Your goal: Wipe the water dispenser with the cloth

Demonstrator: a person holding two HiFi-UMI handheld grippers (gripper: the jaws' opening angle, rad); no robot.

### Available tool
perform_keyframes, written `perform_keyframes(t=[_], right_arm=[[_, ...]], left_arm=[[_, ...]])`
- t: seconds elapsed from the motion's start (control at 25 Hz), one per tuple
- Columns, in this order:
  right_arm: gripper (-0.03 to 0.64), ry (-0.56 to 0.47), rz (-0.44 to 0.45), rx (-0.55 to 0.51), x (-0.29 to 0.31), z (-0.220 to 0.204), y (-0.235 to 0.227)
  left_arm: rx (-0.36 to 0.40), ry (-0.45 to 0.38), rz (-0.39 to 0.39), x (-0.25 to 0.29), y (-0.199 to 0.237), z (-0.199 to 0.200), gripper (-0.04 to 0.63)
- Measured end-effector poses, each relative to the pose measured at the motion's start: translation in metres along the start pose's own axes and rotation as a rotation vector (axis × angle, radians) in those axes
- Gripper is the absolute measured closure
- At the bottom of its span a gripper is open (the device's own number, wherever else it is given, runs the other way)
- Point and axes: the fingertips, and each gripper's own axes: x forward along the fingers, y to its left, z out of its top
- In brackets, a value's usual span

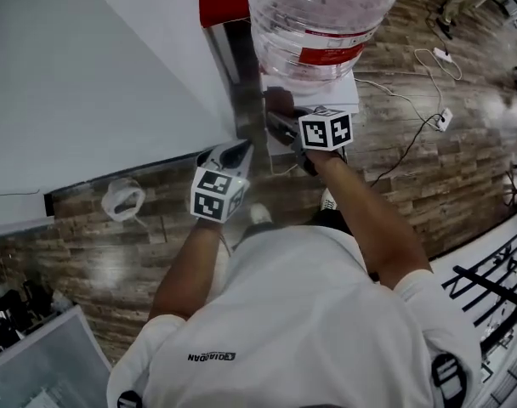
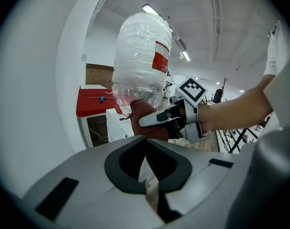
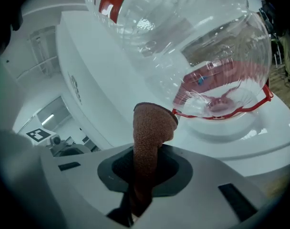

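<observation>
Overhead, the right gripper [image 1: 275,119] reaches to the top of the water dispenser [image 1: 342,92], just under its inverted water bottle [image 1: 322,15]. The left gripper [image 1: 235,154] hangs nearby, off the machine.

From the left gripper view, its jaws are together with nothing between them.

From the right gripper view, the jaws pinch a reddish-brown cloth [image 3: 152,125], and its bunched end meets the bottle's shoulder beside the dispenser's collar. Wiping well likely calls for steady pressure around that collar without nudging the bottle.
</observation>
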Motion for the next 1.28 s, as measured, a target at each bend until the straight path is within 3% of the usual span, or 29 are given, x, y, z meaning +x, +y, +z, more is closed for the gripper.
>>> perform_keyframes(t=[0.44,1.28], right_arm=[[0.561,0.039,-0.106,-0.036,-0.039,-0.009,-0.043],[0.561,0.022,-0.278,0.079,-0.145,-0.005,-0.161]], left_arm=[[-0.021,-0.005,-0.018,0.011,0.002,0.006,0.606],[-0.035,0.014,-0.031,0.055,-0.035,0.024,0.606]])
